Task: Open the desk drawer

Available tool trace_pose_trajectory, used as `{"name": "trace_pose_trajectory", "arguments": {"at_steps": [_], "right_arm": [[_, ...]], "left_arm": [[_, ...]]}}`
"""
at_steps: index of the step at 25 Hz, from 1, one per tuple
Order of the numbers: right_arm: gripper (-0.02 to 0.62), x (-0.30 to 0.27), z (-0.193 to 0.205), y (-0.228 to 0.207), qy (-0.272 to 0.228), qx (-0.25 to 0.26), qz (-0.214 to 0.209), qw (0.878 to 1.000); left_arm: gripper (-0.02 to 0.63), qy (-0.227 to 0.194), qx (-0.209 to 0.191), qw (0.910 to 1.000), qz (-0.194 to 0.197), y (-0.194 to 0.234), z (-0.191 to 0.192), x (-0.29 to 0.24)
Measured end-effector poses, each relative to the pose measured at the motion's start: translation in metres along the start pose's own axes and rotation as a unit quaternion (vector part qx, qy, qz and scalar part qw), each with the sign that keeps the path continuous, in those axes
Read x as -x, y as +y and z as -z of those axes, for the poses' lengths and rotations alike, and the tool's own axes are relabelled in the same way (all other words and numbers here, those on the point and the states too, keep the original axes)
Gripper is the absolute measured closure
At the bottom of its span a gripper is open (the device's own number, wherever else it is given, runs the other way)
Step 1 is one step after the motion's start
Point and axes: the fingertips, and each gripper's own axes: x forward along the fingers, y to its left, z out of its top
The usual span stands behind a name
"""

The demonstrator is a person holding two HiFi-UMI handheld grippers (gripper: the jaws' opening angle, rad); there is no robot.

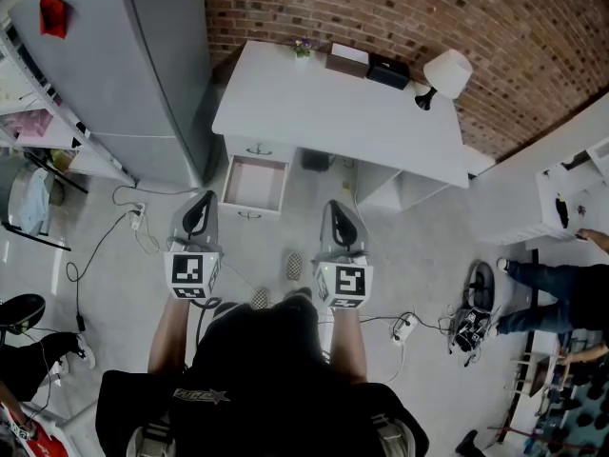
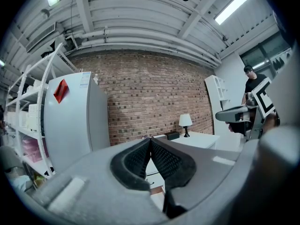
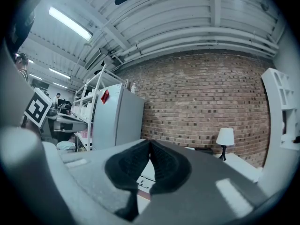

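**Drawer stands open as both grippers hang shut before the desk**

The left gripper (image 1: 198,213) has its jaws pressed together with nothing between them, the ribbed black pads meeting edge to edge in the left gripper view (image 2: 150,143). The right gripper (image 1: 341,219) is closed the same way and just as empty, its pads touching along their length in the right gripper view (image 3: 149,145). Each is held out in front of the person, side by side and apart from one another, their marker cubes facing up toward the head camera. Neither touches any furniture.

Just beyond the left gripper, the desk drawer (image 1: 255,185) is pulled out from the left end of the white desk (image 1: 333,112), its pale inside bare to the camera and its handle toward the person. A second drawer front above it sits flush. On the desk's far edge stand a small plant (image 1: 303,48), a black box (image 1: 388,69) and a white-shaded lamp (image 1: 445,74), all against the brick wall (image 1: 400,8). A grey refrigerator (image 1: 124,65) stands left of the desk. Cables (image 1: 133,219) trail across the floor, and another person (image 1: 552,293) is at the far right.
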Motion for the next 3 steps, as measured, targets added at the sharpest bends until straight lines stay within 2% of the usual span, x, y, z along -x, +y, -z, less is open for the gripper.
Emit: {"name": "trace_pose_trajectory", "arguments": {"at_steps": [3], "right_arm": [[0.591,0.0005,-0.0003,-0.0022,-0.001,0.001,0.001,1.000]], "left_arm": [[0.595,-0.001,0.000,1.0000,0.000,-0.0014,-0.0017,-0.0008]]}}
